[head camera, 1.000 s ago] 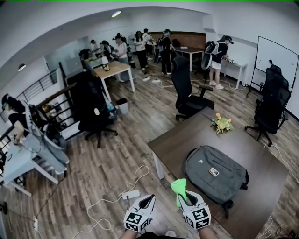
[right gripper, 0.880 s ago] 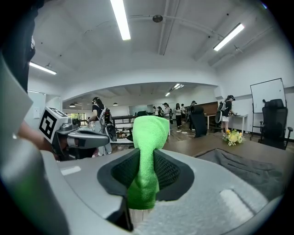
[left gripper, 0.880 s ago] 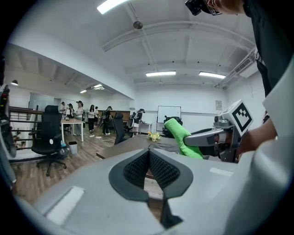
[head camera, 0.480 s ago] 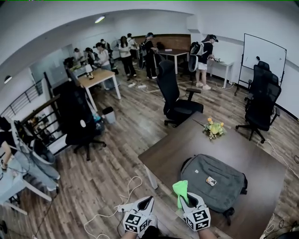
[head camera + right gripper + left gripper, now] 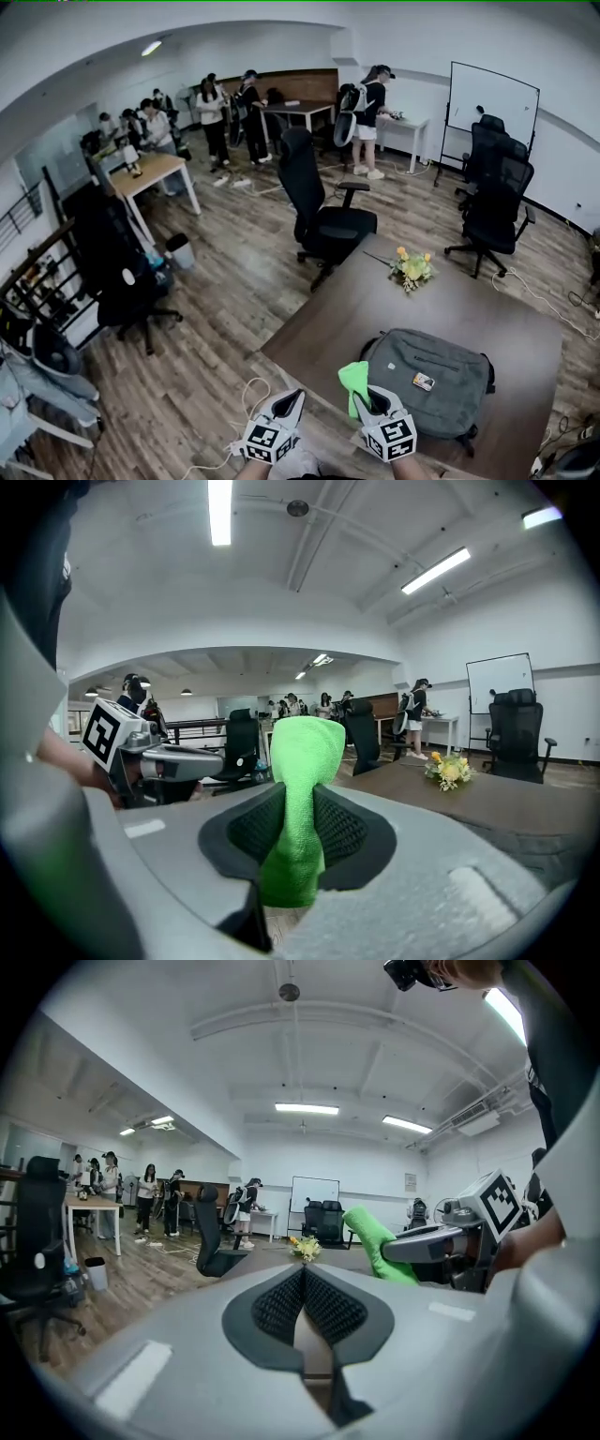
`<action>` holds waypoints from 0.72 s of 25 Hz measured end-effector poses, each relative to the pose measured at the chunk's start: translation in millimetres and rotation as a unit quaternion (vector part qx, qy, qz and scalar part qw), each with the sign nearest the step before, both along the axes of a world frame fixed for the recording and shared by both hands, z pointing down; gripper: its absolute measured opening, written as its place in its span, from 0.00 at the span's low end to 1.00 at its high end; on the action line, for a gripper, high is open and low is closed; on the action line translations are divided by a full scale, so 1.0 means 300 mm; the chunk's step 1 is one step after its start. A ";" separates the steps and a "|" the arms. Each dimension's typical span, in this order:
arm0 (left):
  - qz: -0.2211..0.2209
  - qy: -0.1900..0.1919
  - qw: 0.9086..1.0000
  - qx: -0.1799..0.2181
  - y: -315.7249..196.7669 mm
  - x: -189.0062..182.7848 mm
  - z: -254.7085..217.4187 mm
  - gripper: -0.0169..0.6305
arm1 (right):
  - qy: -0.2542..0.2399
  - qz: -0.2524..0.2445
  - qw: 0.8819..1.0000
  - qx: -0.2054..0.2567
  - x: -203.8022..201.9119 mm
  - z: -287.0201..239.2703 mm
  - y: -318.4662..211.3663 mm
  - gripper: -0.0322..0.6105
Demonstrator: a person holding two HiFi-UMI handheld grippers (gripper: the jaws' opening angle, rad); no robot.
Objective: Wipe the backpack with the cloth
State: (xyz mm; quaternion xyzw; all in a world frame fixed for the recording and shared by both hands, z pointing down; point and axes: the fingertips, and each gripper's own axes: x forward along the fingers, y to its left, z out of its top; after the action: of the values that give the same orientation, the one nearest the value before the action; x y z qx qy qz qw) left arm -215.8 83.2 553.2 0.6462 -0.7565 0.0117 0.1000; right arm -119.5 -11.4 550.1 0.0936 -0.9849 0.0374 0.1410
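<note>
over the last second the view has swung round, so the table (image 5: pixel 375 300) and the backpack (image 5: pixel 427 380) now lie more squarely ahead. both grippers have stayed low at the near edge, in the same pose as before. the person seems to be lining up on the bag. wiping has not begun, and the cloth (image 5: pixel 354 378) has yet to touch it.

the right gripper (image 5: pixel 362 401) has its jaws clamped on the green cloth. the pads pinch it about halfway along its length. a rounded fold stands up past the tips and a shorter tail hangs below them. the backpack lies flat on the table, just beyond these jaws and off to their right, near but clear of the cloth. a small bunch of flowers (image 5: pixel 411 267) sits well beyond it.

the left gripper (image 5: pixel 292 405) has its jaws pressed together with nothing between them. it sits beside the right gripper, on its left, out past the table's near edge and over the floor. the cloth shows off to the right of its tips.

the next move is probably a short reach forward and right, bringing the raised fold down onto the bag's top.
</note>
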 end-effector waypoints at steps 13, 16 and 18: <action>0.115 0.000 0.993 -0.006 -0.219 -0.097 0.043 0.05 | 0.013 0.096 0.995 -0.006 -0.048 0.036 -0.126 0.20; 0.131 0.003 0.991 -0.005 -0.294 -0.078 0.038 0.05 | 0.017 0.121 0.992 -0.012 -0.017 0.039 -0.191 0.20; 0.141 0.006 0.990 -0.009 -0.345 -0.055 0.038 0.05 | 0.019 0.132 0.991 -0.018 0.004 0.042 -0.233 0.20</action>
State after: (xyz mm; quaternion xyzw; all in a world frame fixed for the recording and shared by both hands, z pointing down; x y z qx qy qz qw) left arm -232.2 -20.2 564.4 0.7455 -0.6571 0.0286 0.1077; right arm -118.4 -81.4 562.6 0.2208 -0.9603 0.0716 0.1549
